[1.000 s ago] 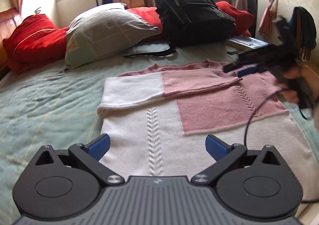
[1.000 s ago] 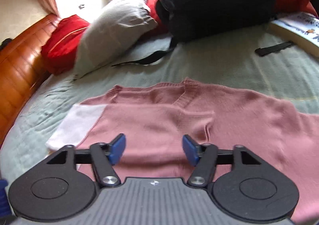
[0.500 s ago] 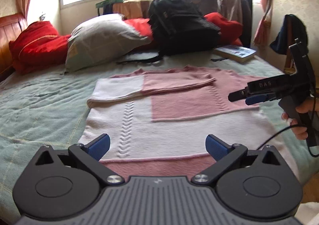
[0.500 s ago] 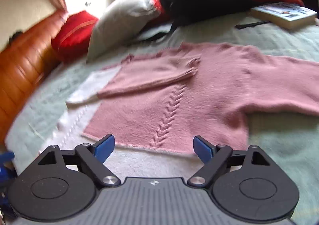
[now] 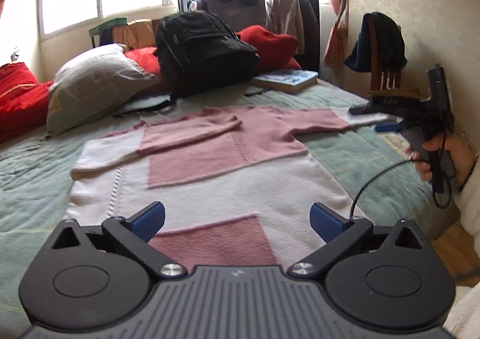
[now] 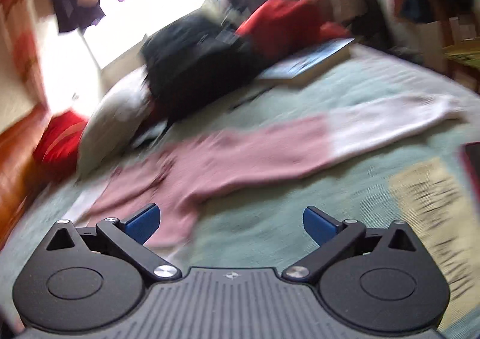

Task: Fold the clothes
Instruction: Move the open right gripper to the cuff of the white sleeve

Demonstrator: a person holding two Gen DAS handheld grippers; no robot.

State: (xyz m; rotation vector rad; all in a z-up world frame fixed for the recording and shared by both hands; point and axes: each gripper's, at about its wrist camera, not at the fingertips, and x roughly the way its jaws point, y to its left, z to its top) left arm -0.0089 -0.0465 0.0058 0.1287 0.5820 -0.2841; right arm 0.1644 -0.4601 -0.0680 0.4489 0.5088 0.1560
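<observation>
Blur smears the whole right wrist view, so the window and the hanging clothes at its top are only patches of colour, and a dark red-edged object (image 6: pixel 472 165) cut off at its right edge cannot be identified. The sweater (image 5: pixel 210 165), pink and white, lies flat on the bed (image 5: pixel 30 177); its hem is hidden behind the left tool (image 5: pixel 237 220), whose blue pads stand wide apart with nothing between them. The right tool (image 6: pixel 231 223) has just been opening and its pads are also wide apart, over bare bedcover beside the sweater's body, gripping nothing.

Only the left wrist view shows the whole garment: one sleeve folded across the chest, the other sleeve (image 5: pixel 318 120) stretched out toward the right tool (image 5: pixel 387 127), held there in a hand (image 5: pixel 441 159) with a cable looping below. Whether that tool touches the cuff cannot be told. The right wrist view shows that outstretched sleeve (image 6: pixel 300 147) closer, pink then white at the cuff, and a printed patch (image 6: pixel 432 204) on the cover.

The bed has a pale green cover. At its head are a backpack (image 5: pixel 204 48), a grey pillow (image 5: pixel 93 84), red cushions (image 5: pixel 18 96) and a book (image 5: pixel 288 79). A clothes rack and a window stand behind, and a chair (image 5: pixel 381 45) draped with dark cloth is by the wall.
</observation>
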